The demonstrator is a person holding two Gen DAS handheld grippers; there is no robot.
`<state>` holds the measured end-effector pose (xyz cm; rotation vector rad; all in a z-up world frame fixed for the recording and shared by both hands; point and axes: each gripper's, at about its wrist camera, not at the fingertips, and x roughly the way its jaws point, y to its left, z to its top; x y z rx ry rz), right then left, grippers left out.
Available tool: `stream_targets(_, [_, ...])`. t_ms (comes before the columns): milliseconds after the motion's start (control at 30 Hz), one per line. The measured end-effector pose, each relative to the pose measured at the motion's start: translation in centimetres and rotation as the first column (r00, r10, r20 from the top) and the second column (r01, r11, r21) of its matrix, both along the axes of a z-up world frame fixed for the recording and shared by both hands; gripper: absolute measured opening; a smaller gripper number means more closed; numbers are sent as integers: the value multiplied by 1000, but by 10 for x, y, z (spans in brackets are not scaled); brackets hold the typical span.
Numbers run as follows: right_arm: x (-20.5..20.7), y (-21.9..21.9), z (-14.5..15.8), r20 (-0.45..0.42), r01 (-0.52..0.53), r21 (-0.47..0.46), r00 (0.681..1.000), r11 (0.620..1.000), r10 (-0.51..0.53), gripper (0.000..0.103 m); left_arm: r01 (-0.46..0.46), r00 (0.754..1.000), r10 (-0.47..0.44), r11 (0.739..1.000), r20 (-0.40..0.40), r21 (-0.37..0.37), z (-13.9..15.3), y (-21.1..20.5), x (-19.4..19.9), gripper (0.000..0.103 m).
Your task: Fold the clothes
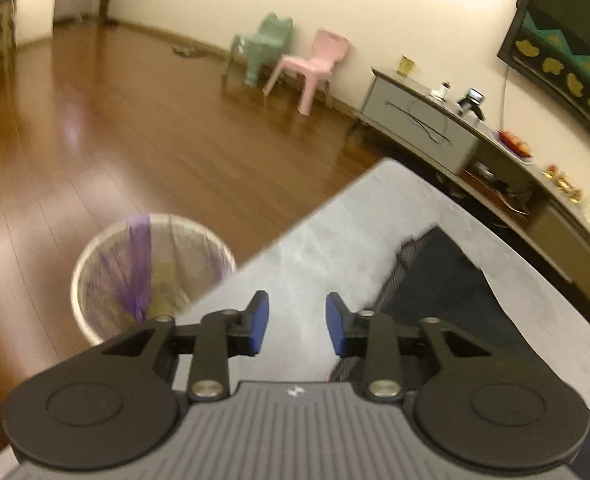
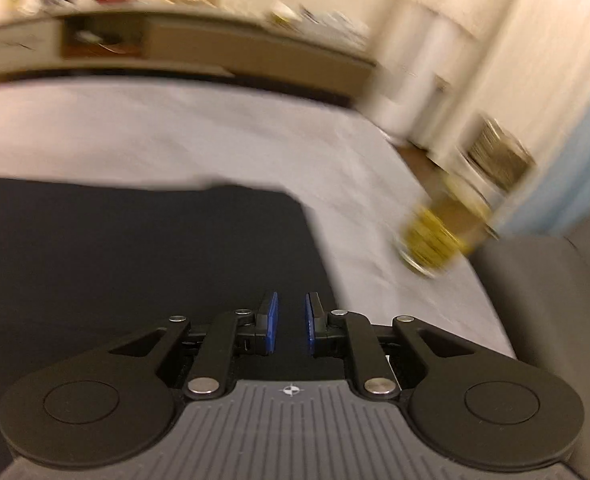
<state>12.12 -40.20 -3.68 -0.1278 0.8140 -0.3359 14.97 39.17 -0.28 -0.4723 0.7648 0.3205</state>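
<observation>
Left gripper (image 1: pixel 297 324) hangs with its blue pads spread and nothing between them, over bare grey cloth of the bench (image 1: pixel 335 224) just beside the near left edge of the dark garment (image 1: pixel 447 280). Right gripper (image 2: pixel 291 326) has its pads parted by a narrow gap, also with nothing pinched, and sits above the garment's near right portion (image 2: pixel 135 260), a little inside its right edge.

Taking the garment as the landmark: it lies flat on the bench, dark and smooth on top, with a grey ribbed strip showing along its left side in the left wrist view. Beyond its left side, off the bench, stands a wastebasket (image 1: pixel 151 272) lined with a purple-streaked bag. To its right, near the bench's right edge, sits a yellow container (image 2: pixel 431 240), too blurred to identify.

Judging from this, a fold has just been laid or a new hold is about to be sought. The risks follow from where each gripper hangs. The left one is off the fabric, so closing here would catch only the bench cover and drag it, wrinkling the garment with it. The right one's gap is narrow; pushed down onto flat cloth, it may skid over the surface rather than gather a layer, or pick up just the top layer and pull the fold open. Both views are smeared, and haste makes a misplaced pinch more likely.
</observation>
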Motion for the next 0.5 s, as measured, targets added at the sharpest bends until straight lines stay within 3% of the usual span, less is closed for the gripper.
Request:
stream_targets(67, [5,33,5,2,-96,60,995,994,96,26,77,997,-78,995,-27,-61,-7,-1,-9,40])
stream_targets(167, [11,92,-1,-13,-229,159,972,960,234,36,182,982,-184,982,-49,-49,-11,-17,-13,46])
stream_targets(233, [15,136,-10,-26,-331,179,940,927,340,48,234,970,-237,971,-49,-56,-14,-28,-21,51])
stream_targets(333, [16,180,-28,-67,-425,155,896,892,438,51,279,956,-274,959,-106,38,-26,-47,-19,51])
stream_targets(433, [21,172,-36,-82,-400,162,905,902,416,54,326,938,-303,936,-169,133,-39,-66,-16,46])
stream_targets(500, [25,142,-37,-79,-315,188,939,930,334,54,284,948,-252,945,-194,163,-40,-66,-13,46])
